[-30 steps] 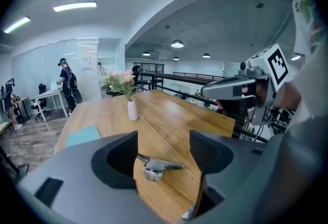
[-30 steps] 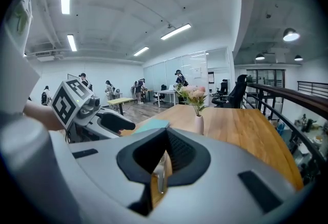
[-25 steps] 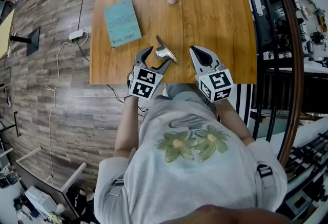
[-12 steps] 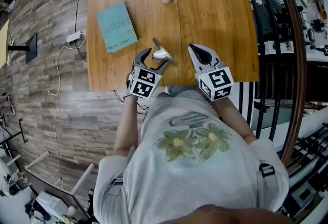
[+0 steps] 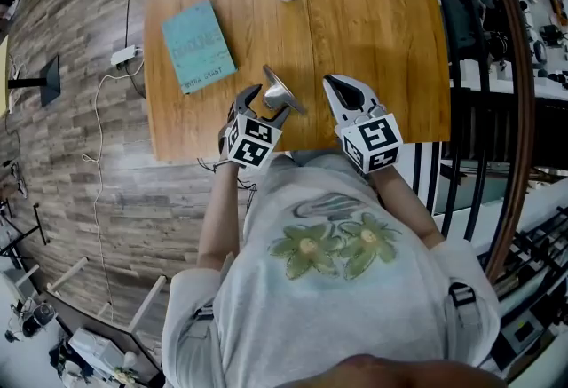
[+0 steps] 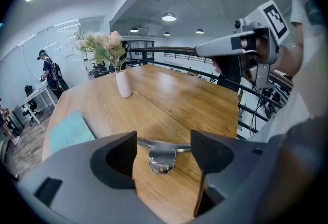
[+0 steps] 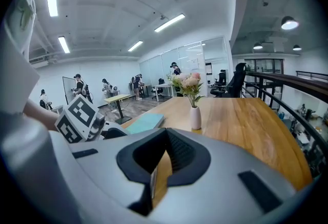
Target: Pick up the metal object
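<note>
As metal object (image 6: 162,155) lies by spread left tool (image 5: 268,104), right tool (image 7: 163,156) pressed together, book (image 5: 198,46) title illegible.

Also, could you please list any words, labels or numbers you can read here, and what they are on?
Teal book: print on the cover, too small and blurred to read.
Left marker cube, on the left hand-held gripper: black-and-white squares, no words.
Right marker cube, on the right hand-held gripper: likewise, no words.
Nothing else is readable.
</note>
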{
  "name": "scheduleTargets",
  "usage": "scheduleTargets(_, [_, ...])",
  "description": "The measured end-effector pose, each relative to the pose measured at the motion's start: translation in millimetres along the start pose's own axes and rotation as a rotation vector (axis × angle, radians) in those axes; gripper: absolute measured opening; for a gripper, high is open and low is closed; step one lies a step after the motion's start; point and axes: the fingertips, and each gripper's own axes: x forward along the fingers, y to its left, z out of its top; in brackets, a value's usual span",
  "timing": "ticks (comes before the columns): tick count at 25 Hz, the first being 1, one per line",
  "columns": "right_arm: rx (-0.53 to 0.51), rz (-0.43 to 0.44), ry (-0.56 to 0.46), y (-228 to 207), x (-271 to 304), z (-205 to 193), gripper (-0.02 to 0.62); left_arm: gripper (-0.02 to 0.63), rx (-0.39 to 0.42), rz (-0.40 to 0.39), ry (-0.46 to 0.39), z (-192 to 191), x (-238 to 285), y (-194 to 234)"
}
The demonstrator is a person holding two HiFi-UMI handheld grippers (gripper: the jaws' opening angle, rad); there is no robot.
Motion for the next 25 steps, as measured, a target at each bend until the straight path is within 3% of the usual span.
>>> scheduleTargets(11, [0.004, 0.012, 0.016, -7.8, 6.7, -0.5, 0.008, 0.322, 0.082, -0.038, 0.103, -20.3, 29.3, -9.1])
scheduleTargets(25, [0.016, 0.037, 0.041, -3.7, 18.4, -6.1, 0.008, 0.322, 0.057, -0.091, 0.183, -53.1, 58.1, -5.4])
